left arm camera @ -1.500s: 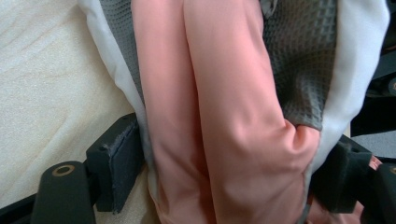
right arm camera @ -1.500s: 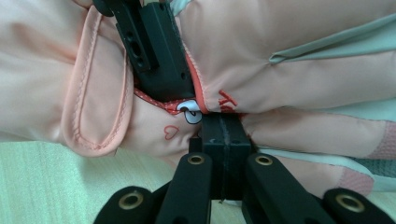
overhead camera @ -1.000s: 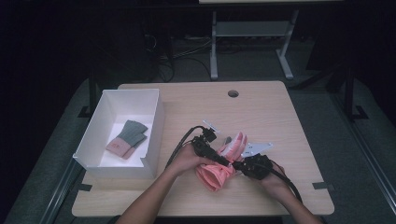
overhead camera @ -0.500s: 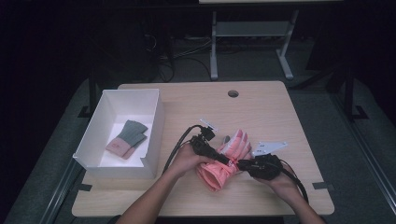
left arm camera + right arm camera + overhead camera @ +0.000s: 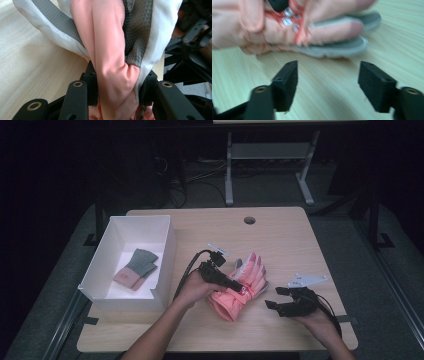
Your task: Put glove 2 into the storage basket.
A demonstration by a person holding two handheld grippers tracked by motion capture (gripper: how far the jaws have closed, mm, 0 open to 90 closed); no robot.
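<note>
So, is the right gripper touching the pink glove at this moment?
Apart. In the right gripper view, the right gripper is open, with bare table between its fingers and the pink glove. The high view shows the same gap.

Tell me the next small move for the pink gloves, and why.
Probably lift the pink gloves toward the white box. The left gripper is already shut on them, the right gripper is open and apart from them, and another pair already lies in that box.

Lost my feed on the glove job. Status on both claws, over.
Left claw shut on the pink glove. Right claw open, apart from it, on bare table. White box left, nothing between.
</note>
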